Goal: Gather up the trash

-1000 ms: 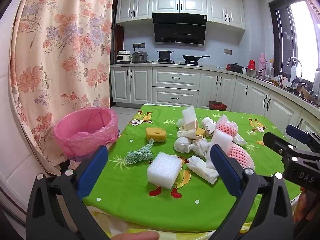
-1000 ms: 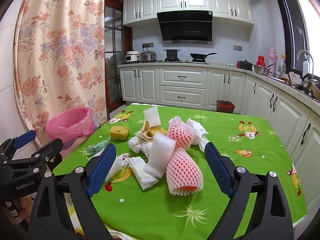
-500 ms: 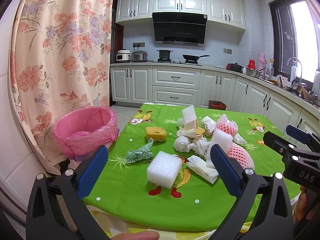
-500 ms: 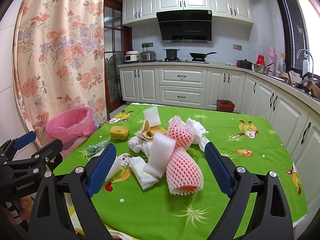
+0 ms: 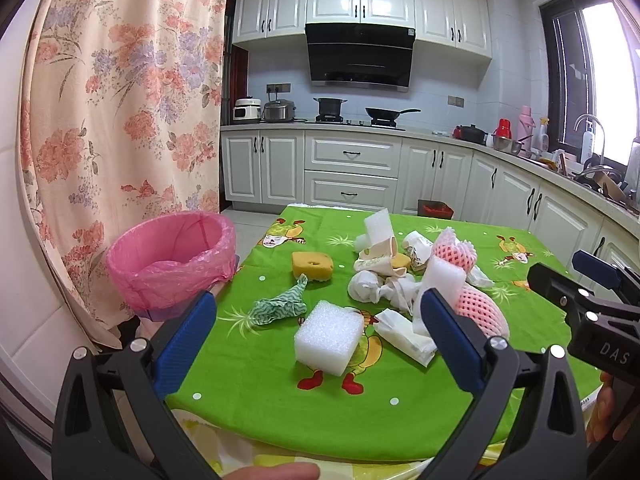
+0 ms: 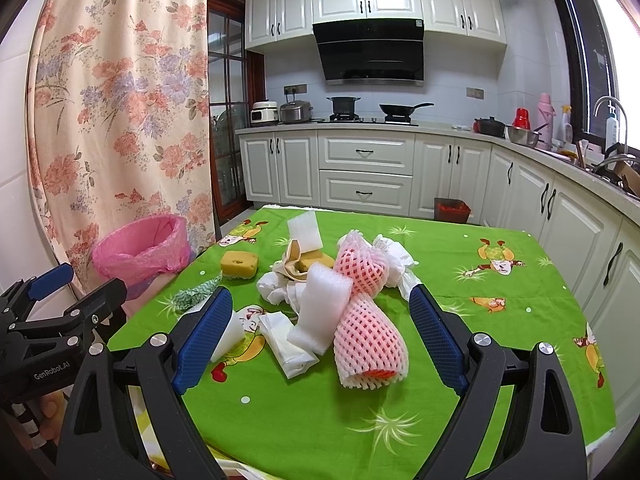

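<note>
The white foam block (image 5: 329,337) is seen at 12 o'clock of the left gripper (image 5: 316,340), whose jaws are spread, nearer than the equally spread right gripper (image 6: 320,340).

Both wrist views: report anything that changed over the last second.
Nothing visibly changed. Left gripper and right gripper stay open and empty short of the trash pile; the pink bin and white foam block have not moved.

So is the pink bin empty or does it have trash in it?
Looks empty as far as it shows. The pink bin stands open beside the table, and only its pink liner shows inside; the bottom is hidden. The trash lies on the table.
</note>
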{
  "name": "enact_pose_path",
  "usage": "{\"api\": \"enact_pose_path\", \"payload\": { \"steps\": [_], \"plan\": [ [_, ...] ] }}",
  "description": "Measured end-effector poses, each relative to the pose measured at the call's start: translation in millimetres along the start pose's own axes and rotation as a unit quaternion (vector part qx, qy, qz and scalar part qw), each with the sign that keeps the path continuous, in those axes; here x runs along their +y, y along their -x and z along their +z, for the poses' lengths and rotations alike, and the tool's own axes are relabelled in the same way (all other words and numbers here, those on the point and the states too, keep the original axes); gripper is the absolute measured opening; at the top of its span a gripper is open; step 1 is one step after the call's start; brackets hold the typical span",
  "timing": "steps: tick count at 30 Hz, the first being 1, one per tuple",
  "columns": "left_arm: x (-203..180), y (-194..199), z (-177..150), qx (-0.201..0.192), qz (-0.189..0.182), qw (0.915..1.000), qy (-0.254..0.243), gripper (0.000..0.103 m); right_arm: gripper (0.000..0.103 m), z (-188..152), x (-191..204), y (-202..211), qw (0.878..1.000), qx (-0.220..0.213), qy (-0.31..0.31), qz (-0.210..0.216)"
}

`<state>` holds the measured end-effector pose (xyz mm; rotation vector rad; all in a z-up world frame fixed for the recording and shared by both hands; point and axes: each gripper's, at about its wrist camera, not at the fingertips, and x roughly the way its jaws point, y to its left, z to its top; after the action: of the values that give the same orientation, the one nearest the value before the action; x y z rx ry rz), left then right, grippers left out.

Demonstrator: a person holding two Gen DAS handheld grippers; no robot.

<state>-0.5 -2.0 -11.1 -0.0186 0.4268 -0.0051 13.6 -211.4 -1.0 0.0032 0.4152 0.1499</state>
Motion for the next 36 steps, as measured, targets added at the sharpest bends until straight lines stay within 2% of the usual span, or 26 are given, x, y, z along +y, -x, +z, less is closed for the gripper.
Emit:
{"api": "enact_pose_path", "payload": {
  "steps": [36],
  "plan": [
    [4.7,1.0,1.4,0.001,0.001,1.0000,0.002,0.099,0.084,-2.7,-2.2,0.2,1.000,0.004,-0.007,0.004]
  ]
}}
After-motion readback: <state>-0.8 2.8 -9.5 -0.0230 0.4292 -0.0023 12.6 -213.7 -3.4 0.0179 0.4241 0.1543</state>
